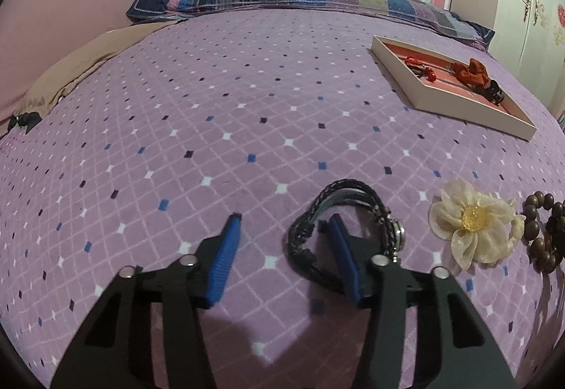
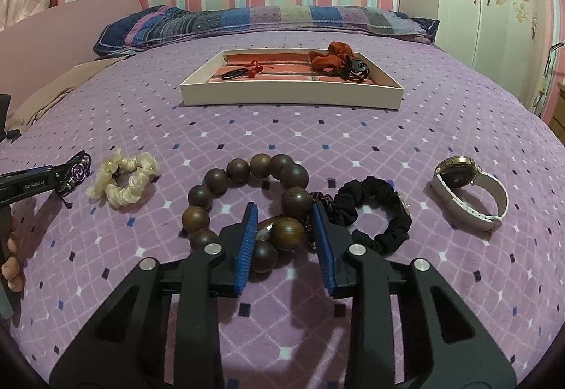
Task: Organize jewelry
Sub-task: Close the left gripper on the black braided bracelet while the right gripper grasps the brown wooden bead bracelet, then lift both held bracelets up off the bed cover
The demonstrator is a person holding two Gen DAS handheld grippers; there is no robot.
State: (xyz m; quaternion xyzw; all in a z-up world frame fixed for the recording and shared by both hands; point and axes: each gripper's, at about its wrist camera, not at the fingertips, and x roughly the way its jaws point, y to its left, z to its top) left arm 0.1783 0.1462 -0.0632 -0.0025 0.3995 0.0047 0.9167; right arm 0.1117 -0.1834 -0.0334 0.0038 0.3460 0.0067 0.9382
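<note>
While tray [image 2: 289, 96] holds red scrunchie [image 2: 328, 59], left claw [image 1: 284, 217] gapes, right claw [image 2: 283, 205] straddles beads [image 2: 261, 165], grip unclear.

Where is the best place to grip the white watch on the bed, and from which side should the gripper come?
Probably the white watch's strap, from above. It lies on its side as a closed loop, case at the far left, so one finger can go inside the loop and one outside, pinching the band.
</note>
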